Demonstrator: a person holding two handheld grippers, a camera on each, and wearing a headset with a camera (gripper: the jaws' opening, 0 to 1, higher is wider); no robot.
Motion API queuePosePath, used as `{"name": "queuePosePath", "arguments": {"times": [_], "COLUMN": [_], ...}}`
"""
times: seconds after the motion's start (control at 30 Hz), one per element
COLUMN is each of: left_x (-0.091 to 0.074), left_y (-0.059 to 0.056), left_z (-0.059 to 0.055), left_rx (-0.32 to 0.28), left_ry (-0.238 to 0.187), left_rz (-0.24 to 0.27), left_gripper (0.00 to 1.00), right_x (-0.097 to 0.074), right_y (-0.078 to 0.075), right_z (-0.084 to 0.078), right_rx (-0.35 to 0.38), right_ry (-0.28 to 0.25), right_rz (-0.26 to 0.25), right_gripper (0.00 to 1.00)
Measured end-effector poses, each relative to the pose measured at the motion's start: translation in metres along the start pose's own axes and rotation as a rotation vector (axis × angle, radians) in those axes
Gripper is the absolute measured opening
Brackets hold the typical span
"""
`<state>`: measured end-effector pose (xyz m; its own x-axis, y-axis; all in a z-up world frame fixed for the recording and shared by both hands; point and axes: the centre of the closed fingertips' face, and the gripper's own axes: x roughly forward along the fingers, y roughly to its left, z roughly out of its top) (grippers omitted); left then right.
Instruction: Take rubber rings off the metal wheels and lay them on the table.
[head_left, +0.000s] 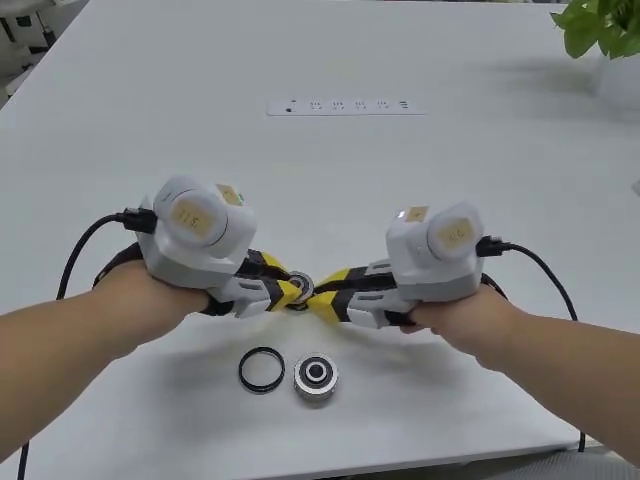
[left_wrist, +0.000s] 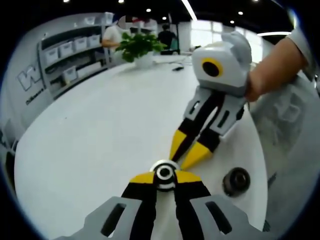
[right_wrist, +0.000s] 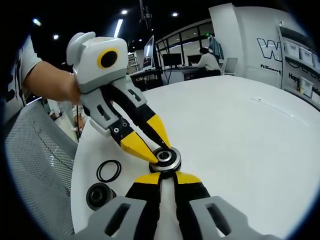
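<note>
A large dark "W" stood on the white wall (right_wrist: 272, 30) in the right gripper view, and the smaller line of lettering beneath it was too blurred to read. Another large "W" showed on the grey wall (left_wrist: 25, 77) in the left gripper view. The pale yellow stickers on the left tool (head_left: 287, 292) and right tool (head_left: 322, 300), and the marks on the white power strip (head_left: 345, 106) on the bench (head_left: 200, 80), were too small to read.

table (head_left: 420, 180): smooth, finished matt
loose ring (head_left: 261, 369): black rubber, matt
loose wheel (head_left: 316, 377): bare metal, polished rim
held wheel (right_wrist: 166, 157): shiny metal, edged in dull black rubber
left gripper (left_wrist: 164, 177): smooth plastic, housing glossed
right gripper (right_wrist: 162, 176): same plastic, same gloss
</note>
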<state>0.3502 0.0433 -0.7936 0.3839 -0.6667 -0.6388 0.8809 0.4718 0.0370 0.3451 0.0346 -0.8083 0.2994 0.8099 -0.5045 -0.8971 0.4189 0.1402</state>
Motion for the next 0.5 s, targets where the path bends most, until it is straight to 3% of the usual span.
{"name": "queuePosePath", "arguments": {"times": [0.5], "left_x": [0.0002], "left_y": [0.0001], "left_z": [0.0005], "left_rx": [-0.002], "left_ry": [0.000], "left_rz": [0.002], "left_gripper": [0.13], "right_x": [0.0001], "right_y": [-0.0015], "right_z": [-0.0002], "right_rx": [0.018], "right_ry": [0.000], "right_rz": [-0.005], "right_gripper": [0.03]}}
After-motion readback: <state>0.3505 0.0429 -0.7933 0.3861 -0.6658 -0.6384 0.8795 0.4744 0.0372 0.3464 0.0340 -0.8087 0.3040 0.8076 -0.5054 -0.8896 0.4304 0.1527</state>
